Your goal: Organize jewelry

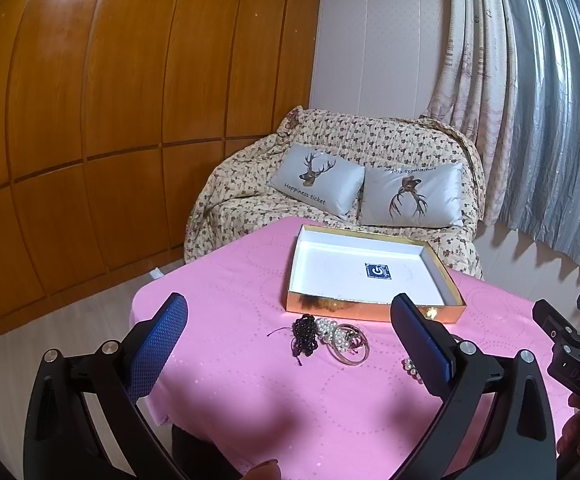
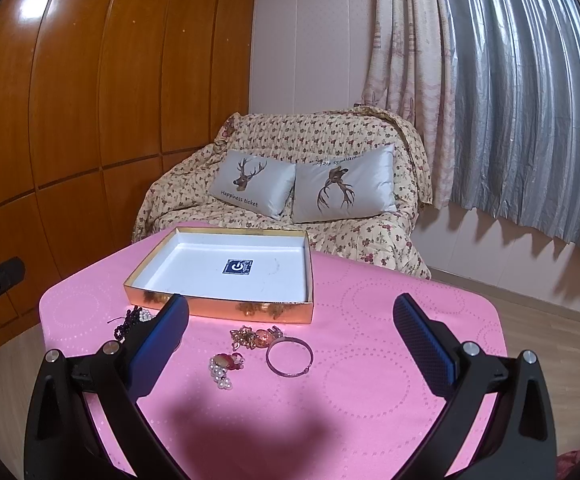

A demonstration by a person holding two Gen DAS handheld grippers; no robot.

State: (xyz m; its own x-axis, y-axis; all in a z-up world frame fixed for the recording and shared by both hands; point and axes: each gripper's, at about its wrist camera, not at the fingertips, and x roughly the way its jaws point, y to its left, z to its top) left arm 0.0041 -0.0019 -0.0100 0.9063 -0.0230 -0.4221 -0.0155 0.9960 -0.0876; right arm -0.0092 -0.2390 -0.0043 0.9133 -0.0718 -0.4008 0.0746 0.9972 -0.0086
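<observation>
Both grippers hang above the near side of the pink table (image 2: 370,420), and both have their jaws wide apart with nothing in them. The left gripper (image 1: 290,316) points at a heap of black beads (image 1: 305,334), pearls (image 1: 332,330) and a bangle (image 1: 352,350), all touching. I think a grab there could lift the whole tangle at once, and bits could drop.

The right gripper (image 2: 290,312) faces a thin silver bangle (image 2: 289,358), a gold chain clump (image 2: 252,336) and a small pearl piece (image 2: 224,366). The bangle lies flat, so the fingers may slip off it.

The gold box (image 2: 218,308) sits empty just behind the jewelry. Its low front wall could catch a dangling string. The right half of the table is bare, with lots of room. The two grippers are close, so they might bump.
</observation>
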